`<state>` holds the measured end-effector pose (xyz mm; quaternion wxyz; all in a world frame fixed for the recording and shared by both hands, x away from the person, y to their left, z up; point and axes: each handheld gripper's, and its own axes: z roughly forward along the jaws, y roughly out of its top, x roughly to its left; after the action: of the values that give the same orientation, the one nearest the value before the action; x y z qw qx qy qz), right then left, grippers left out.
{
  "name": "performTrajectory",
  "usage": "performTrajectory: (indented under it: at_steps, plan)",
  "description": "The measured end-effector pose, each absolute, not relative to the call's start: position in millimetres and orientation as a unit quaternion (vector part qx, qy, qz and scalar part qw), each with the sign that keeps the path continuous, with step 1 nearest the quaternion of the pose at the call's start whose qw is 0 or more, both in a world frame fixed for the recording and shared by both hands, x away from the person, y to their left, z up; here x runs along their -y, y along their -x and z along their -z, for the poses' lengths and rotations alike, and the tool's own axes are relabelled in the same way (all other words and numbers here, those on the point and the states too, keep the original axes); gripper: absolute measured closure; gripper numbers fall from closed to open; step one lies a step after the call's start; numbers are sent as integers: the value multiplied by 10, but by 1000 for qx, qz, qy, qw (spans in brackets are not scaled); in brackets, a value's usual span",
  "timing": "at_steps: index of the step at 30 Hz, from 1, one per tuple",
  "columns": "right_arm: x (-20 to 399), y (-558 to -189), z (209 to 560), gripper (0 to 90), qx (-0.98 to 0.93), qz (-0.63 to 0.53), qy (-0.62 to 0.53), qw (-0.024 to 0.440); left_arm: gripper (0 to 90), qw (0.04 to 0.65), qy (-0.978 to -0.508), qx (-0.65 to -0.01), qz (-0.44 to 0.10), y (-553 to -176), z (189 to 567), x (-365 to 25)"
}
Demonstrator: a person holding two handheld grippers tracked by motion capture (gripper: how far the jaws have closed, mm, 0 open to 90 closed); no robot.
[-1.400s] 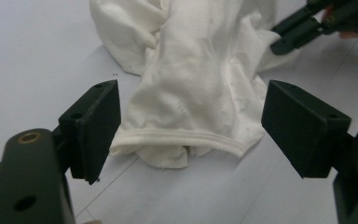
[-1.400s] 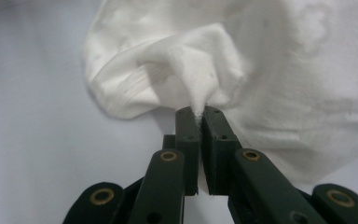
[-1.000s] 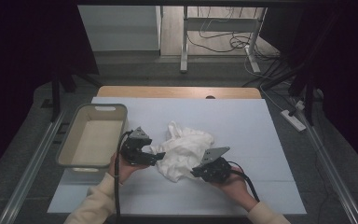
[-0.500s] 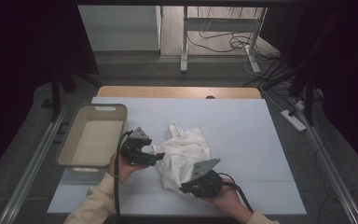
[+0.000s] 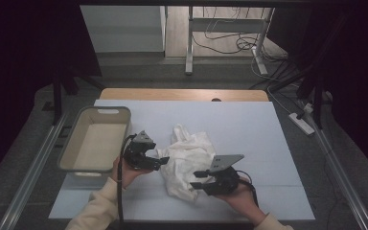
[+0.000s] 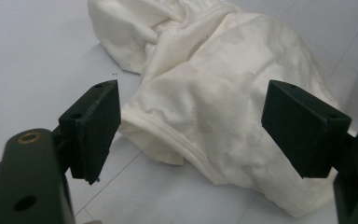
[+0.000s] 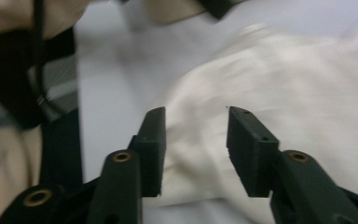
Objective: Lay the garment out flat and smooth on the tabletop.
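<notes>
From where I stand, the right gripper point(image 5: 197, 179) is nearest, low at the near edge of the cloth point(image 5: 187, 160), its jaws part-open with white fabric showing between them but nothing pinched yet. The cloth itself lies crumpled on the pale mat point(image 5: 268, 143), about mid-table. Just left of the cloth, the left gripper point(image 5: 160, 162) points at a hemmed edge point(image 6: 168, 140), its jaws spread wide and holding nothing. Beyond that, left of the cloth, a beige bin point(image 5: 72, 143) stands empty. I judge both tongs are lining up for a grasp; next each should close on a firm fold of fabric, likely for lifting or spreading it.
</notes>
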<state>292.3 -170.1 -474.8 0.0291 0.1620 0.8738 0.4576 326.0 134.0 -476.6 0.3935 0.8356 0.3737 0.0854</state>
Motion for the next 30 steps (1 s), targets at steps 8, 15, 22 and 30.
performTrajectory:
  at_steps: [8,15,22,30]
  plan:
    - [2126,-3135,4730,478,-861,-448,-221,89,204,393,-837,-370,-86,-3251,4757,-1323]
    - [2198,-3221,4831,449,-868,-430,-229,93,204,394,-840,-361,-88,-3227,4743,-1277]
    - [2065,-3193,4910,423,-885,-409,-204,91,204,391,-844,-356,-87,-3223,4744,-1257]
    - [1989,-3362,5032,413,-889,-392,-215,98,204,391,-843,-359,-87,-3228,4754,-1257]
